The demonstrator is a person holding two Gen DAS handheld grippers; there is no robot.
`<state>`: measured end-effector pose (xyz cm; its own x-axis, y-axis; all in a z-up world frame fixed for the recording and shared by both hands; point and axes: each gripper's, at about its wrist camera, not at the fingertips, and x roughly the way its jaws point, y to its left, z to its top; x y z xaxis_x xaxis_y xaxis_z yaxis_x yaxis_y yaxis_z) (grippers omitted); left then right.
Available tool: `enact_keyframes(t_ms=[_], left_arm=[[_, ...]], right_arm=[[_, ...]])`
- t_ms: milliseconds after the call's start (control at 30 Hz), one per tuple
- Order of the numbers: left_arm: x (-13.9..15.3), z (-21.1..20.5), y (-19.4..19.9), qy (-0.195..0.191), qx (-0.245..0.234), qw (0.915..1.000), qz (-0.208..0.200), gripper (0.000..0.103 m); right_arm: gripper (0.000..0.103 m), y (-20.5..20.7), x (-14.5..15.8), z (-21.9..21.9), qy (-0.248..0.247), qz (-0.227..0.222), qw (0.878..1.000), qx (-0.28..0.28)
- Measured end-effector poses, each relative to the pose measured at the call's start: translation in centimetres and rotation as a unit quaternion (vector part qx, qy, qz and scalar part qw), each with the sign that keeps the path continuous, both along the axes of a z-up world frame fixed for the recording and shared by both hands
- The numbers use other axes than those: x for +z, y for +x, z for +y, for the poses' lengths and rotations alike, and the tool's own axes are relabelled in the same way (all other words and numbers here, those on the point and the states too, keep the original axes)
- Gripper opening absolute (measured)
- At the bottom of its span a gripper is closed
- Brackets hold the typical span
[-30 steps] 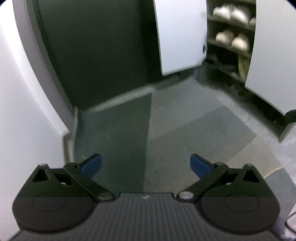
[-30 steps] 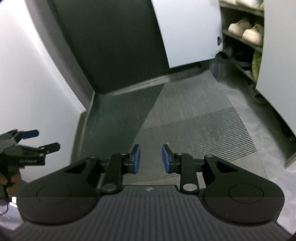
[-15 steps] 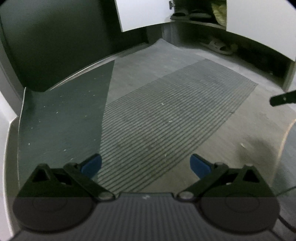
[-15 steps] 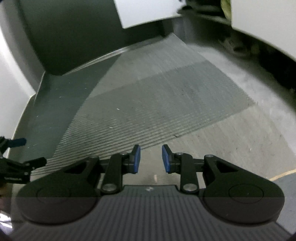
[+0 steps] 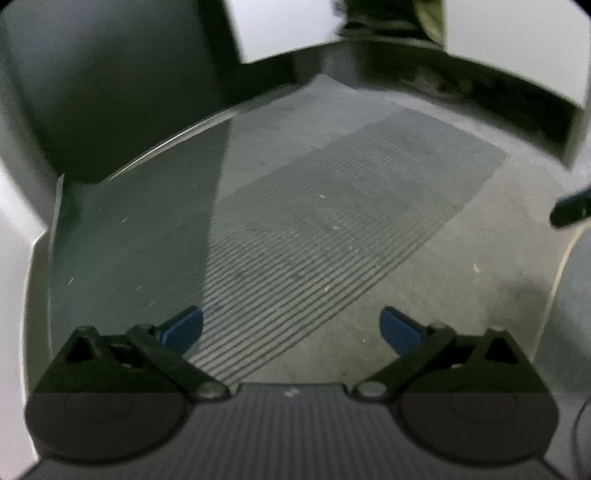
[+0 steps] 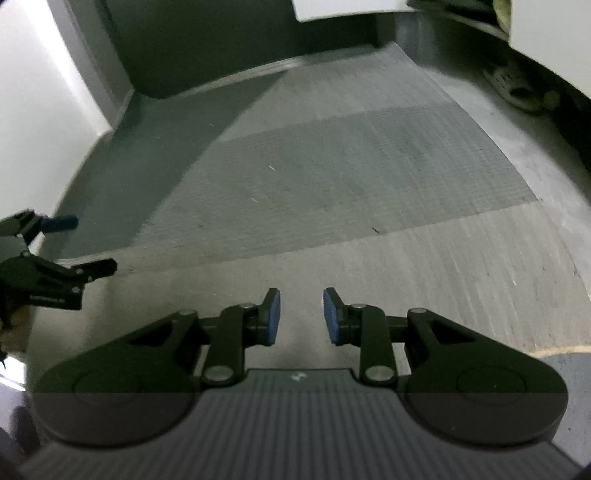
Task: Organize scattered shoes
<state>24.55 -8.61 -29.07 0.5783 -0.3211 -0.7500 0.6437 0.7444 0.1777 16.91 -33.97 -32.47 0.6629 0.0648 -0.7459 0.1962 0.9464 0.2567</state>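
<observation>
A grey ribbed rectangular floor mat (image 5: 332, 229) spreads below both tools, the black blue-padded left gripper (image 5: 291, 328) spread wide and empty, the matching right gripper (image 6: 301, 315) narrowly parted on nothing, and a blurred pale sandal (image 6: 517, 88) lying at two o'clock under the white cabinet (image 6: 546, 33).

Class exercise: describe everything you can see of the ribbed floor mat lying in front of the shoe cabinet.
The ribbed mat is a grey rectangle lying flat on the paler floor, its long side running towards the open cabinet. Fine parallel ridges cross it, suggesting rubber or coarse fibre. A dark shadow covers its left part, and small pale specks dot it. Nothing rests on it. The left gripper, jaws wide apart, hangs over its near edge without visibly touching.
</observation>
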Motion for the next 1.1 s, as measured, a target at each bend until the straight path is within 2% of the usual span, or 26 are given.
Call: enact_keyframes(t_ms=[100,167,367,467,567,633,667,733,900,1000,1100], left_arm=[[2.3,1.3,-2.0,-0.014,0.007,0.9990,-0.041,0.103],[3.1,2.1,-3.1,-0.017,0.019,0.9983,-0.051,0.103],[7.5,5.1,-7.8,-0.032,0.104,0.9933,-0.039,0.103],[11.4,6.2,-10.9,-0.036,0.127,0.9903,-0.043,0.103],[16.7,7.3,-14.1,-0.051,0.134,0.9879,-0.060,0.103],[19.0,7.5,-15.5,-0.054,0.129,0.9876,-0.070,0.103],[20.5,7.5,-16.5,-0.052,0.123,0.9878,-0.081,0.103],[24.2,6.6,-18.1,-0.012,0.121,0.9870,-0.105,0.103],[30.2,7.8,-20.3,-0.029,0.193,0.9778,-0.075,0.103],[32.4,8.9,-22.5,-0.036,0.219,0.9736,-0.052,0.103],[33.6,9.8,-24.9,-0.047,0.236,0.9702,-0.026,0.103]], right_arm=[[0.030,-0.1,1.6,1.1,0.013,-0.032,0.999,0.025],[0.030,-0.5,2.9,1.7,0.019,-0.041,0.998,0.045],[0.030,-2.8,7.6,2.5,0.017,-0.043,0.996,0.080],[0.030,-5.1,10.9,2.6,0.022,-0.051,0.995,0.078],[0.031,-8.2,14.9,3.0,0.022,-0.054,0.995,0.080],[0.031,-10.7,17.9,3.6,0.015,-0.058,0.995,0.085],[0.031,-12.0,19.5,3.9,0.014,-0.064,0.994,0.084],[0.031,-14.2,21.9,4.3,0.020,-0.074,0.994,0.075],[0.031,-19.2,26.2,5.7,0.049,-0.078,0.993,0.069],[0.031,-22.3,27.8,7.5,0.029,-0.097,0.992,0.079],[0.031,-24.8,29.0,8.8,0.037,-0.116,0.989,0.080]])
